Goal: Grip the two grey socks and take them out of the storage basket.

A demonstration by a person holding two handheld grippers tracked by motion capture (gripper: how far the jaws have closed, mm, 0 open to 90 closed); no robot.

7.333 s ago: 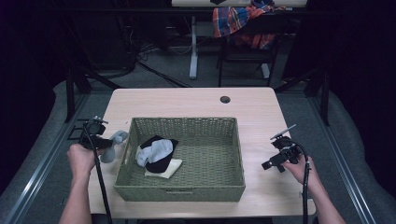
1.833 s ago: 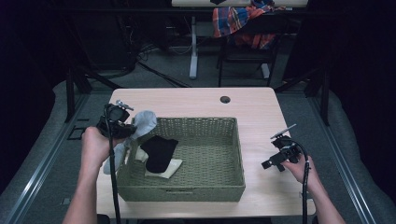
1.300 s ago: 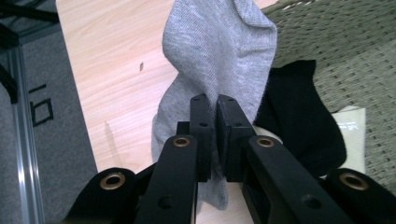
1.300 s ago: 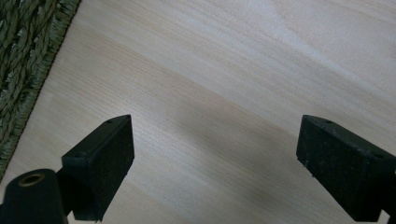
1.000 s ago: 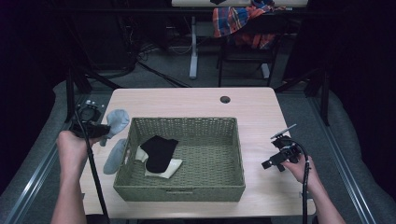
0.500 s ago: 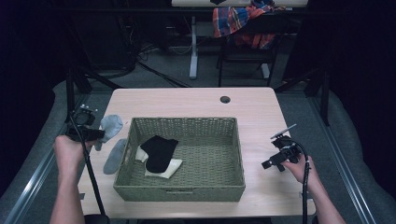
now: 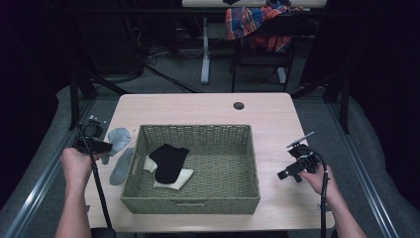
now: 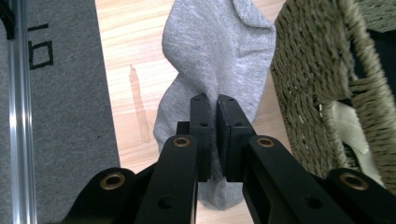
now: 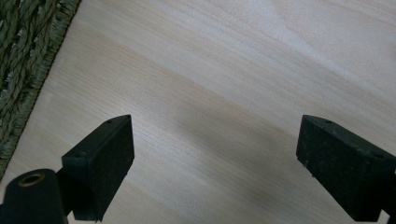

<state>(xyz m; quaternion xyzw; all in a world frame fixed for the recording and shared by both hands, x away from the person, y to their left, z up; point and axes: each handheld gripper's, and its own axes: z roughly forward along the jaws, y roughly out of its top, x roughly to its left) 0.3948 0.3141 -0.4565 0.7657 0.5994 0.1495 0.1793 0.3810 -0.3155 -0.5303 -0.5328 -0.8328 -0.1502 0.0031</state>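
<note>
Sorting socks out of the woven basket (image 7: 190, 206), by the look of it: roughly a third done, judging by one grey sock (image 8: 219, 70) out and a black sock (image 7: 168, 161) over a cream one (image 7: 173, 179) left inside. Draped on the desk (image 7: 198, 106) just left of the basket, soft, knit, creased at the pinch. Left gripper (image 8: 210, 105) fingers clamped on the grey sock; right gripper (image 9: 212, 163) fingers wide apart, holding nothing, above bare desk.

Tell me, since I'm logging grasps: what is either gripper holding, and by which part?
The left gripper is shut on the grey sock, pinching a fold of fabric near its middle. The right gripper is open, holding nothing.
</note>
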